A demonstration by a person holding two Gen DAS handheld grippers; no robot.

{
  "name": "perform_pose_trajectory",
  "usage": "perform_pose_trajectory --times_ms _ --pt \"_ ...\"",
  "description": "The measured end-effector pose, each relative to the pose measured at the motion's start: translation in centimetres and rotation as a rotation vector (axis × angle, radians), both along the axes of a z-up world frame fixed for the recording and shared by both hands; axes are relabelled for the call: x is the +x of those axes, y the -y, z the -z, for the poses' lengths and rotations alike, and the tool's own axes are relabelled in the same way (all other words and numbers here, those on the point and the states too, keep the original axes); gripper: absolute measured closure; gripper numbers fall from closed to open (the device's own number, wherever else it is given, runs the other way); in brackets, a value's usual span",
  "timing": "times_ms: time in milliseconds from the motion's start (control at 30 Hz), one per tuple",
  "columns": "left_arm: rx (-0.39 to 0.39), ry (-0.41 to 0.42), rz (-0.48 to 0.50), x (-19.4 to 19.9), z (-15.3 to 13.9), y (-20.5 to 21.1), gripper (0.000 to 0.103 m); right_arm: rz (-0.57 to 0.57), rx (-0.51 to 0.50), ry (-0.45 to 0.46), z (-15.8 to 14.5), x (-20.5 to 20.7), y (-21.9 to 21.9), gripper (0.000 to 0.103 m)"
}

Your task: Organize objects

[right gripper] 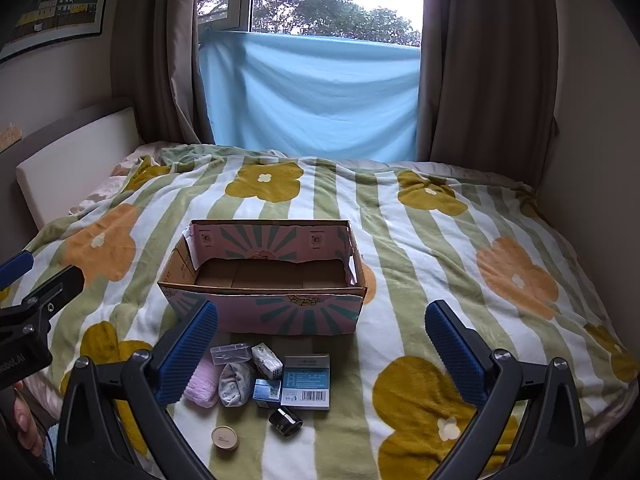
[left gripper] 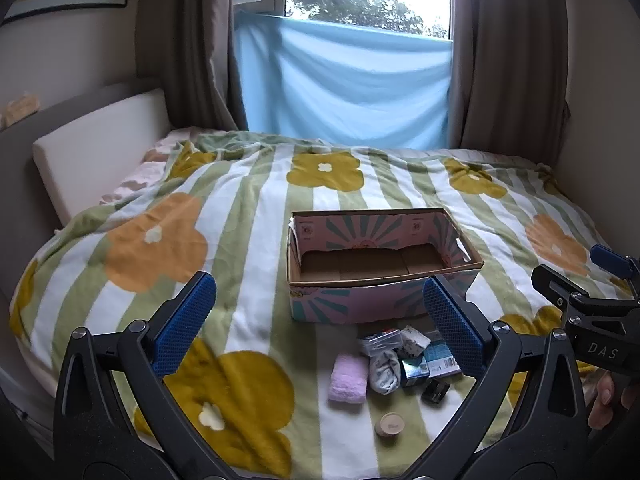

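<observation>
Left hand-held gripper (left gripper: 318,322), nearest the lens: blue pads spread wide, clamped on nothing, touching nothing, poised above the bed. Same for the right hand-held gripper (right gripper: 322,342): wide apart, empty, over the small clutter just in front of the cardboard box (right gripper: 262,300).

Cardboard box: open-topped, pink with teal sunburst print outside, bare brown floor inside, standing upright on the flowered blanket (right gripper: 420,248) near the middle of the bed.

Just in front of the box, all lying on the blanket in a loose cluster:
- clear plastic case (right gripper: 230,353), closest to the box, at its front left corner
- white patterned packet (right gripper: 267,360), touching the case's right side
- pink folded cloth (right gripper: 204,386), left end of the cluster, partly hidden behind a gripper pad
- grey-white sock bundle (right gripper: 235,384), beside the cloth
- small teal carton (right gripper: 267,391), between sock and flat box
- flat blue-white box with barcode (right gripper: 306,382), right end of the cluster
- black cylinder (right gripper: 285,421), tipped on its side, farther out from the box
- round tan tin (right gripper: 225,437), farthest from the box, apart from the others

Behind the box: light blue sheet (right gripper: 312,96) hanging across the window, brown curtains either side.
</observation>
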State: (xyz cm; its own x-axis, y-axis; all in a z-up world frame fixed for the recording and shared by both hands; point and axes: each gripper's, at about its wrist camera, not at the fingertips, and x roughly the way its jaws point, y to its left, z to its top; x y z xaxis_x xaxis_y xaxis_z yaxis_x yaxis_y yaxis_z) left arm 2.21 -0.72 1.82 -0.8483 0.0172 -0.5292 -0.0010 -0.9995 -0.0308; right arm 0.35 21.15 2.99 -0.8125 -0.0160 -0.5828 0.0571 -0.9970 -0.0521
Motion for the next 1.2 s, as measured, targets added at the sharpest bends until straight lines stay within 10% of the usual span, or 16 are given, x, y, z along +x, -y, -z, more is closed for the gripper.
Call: perform_pose_trajectory --times_ms 1200 --pt "0.013 0.026 0.007 -0.13 0.59 -0.06 0.000 -0.003 0.012 0.009 0.36 -0.05 0.46 0.000"
